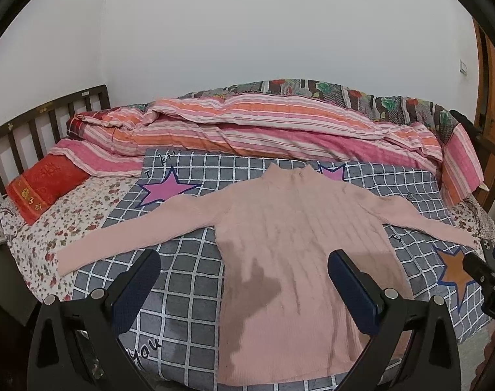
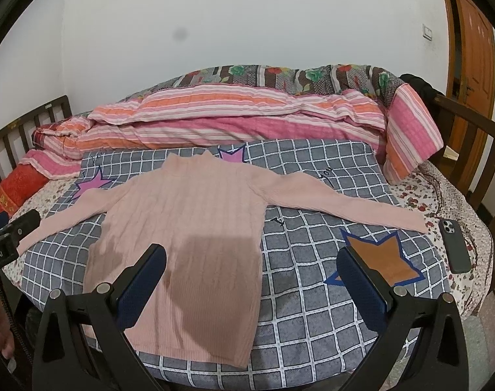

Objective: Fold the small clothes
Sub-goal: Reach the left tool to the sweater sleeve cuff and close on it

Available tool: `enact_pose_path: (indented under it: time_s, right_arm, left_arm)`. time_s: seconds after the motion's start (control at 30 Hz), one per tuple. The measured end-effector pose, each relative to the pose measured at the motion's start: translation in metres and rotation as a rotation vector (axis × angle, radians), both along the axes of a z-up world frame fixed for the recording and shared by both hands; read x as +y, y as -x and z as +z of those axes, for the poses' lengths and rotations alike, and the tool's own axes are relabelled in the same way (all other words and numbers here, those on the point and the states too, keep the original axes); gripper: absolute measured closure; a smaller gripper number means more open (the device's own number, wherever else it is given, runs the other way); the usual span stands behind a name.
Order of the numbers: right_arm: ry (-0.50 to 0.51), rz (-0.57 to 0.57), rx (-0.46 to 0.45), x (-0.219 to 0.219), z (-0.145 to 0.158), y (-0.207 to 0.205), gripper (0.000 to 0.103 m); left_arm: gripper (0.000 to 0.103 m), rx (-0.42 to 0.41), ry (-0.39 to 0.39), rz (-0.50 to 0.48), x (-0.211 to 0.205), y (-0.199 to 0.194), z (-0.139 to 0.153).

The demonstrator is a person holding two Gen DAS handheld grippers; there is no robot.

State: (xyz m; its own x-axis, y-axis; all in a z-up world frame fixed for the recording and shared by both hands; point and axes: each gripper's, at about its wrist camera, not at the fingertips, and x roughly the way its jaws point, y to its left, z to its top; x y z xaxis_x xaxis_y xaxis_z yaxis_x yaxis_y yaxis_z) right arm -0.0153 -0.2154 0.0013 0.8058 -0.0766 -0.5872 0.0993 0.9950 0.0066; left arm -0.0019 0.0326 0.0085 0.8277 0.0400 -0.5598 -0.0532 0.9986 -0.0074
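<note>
The left gripper (image 1: 244,280) was nearest in its own view, w/ both fingers spread wide and nothing between them. It hung above the near edge of the bed, over the hem part of the pink sweater (image 1: 290,247). One finger was over the grey checked blanket (image 1: 182,293) and the other over the sweater body; I could not tell if they touched the cloth. The right gripper (image 2: 251,283) was spread in the same way, also holding nothing, w/ its left finger over the sweater's lower right part and its right finger over the orange star (image 2: 378,257) printed on the blanket.

The sweater lay flat and unfolded on the blanket, approx. in the middle of the bed, hem at the near edge and collar toward the far side. Both sleeves were stretched out sideways; the left cuff reached over the floral sheet (image 1: 52,221) toward the left edge of the bed, the right cuff ended near the right edge. Just beside that cuff a dark phone (image 2: 454,247) lay on the sheet.

Farther, a pink star (image 1: 169,185) showed beside the left shoulder. At the far left corner lay a red pillow (image 1: 42,185), and behind the blanket a pink-orange striped quilt (image 1: 263,127) was bunched along the far edge, against the white wall (image 1: 247,26).
</note>
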Motion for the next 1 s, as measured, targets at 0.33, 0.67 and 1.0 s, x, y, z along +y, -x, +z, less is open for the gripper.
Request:
enact_pose_path:
  time_s: [0.33,0.67,1.0]
  right_arm:
    - [0.016,0.017,-0.009,0.005,-0.016,-0.03,0.0]
    - [0.022,0.078,0.017,0.014,-0.069,-0.08,0.001]
    - [-0.007,0.139,0.083,0.03,-0.107,-0.142,0.003]
  left_arm:
    - [0.0,0.037,0.059,0.014,0.029,-0.03,-0.036]
    - [0.006,0.16,0.288,0.243,0.161,-0.073,-0.129]
    - [0.026,0.089,0.538,0.542,0.3,-0.081,-0.183]
